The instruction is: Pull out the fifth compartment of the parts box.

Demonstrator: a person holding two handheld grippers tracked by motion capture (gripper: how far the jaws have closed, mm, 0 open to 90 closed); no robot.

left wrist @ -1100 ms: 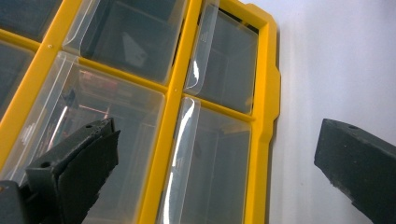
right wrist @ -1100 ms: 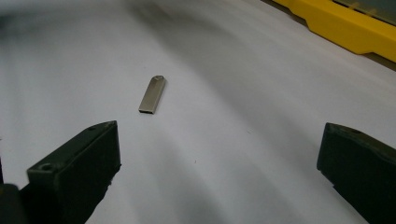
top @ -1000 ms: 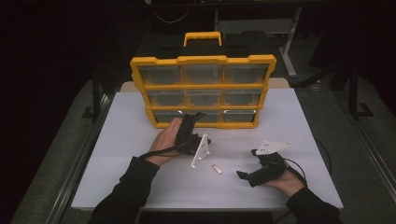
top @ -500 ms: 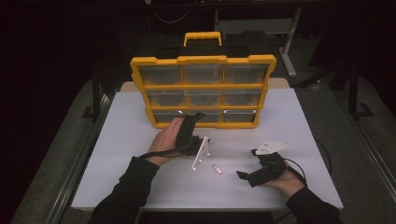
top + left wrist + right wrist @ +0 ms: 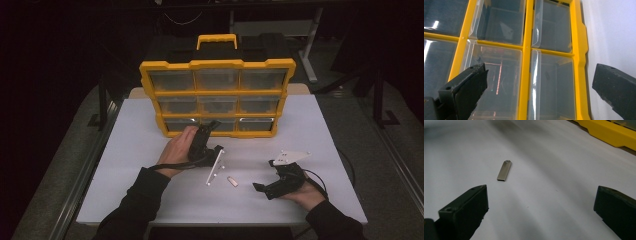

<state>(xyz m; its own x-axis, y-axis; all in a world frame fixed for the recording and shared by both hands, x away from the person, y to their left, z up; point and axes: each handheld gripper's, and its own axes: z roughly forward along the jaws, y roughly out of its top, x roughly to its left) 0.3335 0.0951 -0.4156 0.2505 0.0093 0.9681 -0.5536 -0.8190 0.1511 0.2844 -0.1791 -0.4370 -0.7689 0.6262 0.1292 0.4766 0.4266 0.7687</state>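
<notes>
A yellow organiser with clear drawers stands upright at the back of the white table. My left gripper is open, its jaws pointing at the bottom row's middle drawer. In the left gripper view the open left gripper faces the clear drawers from close up, with nothing between the jaws. A small silver metal stick lies flat on the table. My right gripper sits just right of it, open. In the right gripper view the metal stick lies ahead of the open right gripper, left of centre.
The organiser's yellow frame edge lies beyond the stick. Bare white tabletop spreads to the left and right of both hands. A metal rail runs along the table's left side, and cables trail from both grippers.
The left gripper has turned very slightly in the hand by the bottom drawers. The right gripper and the metal stick have stayed where they were.
</notes>
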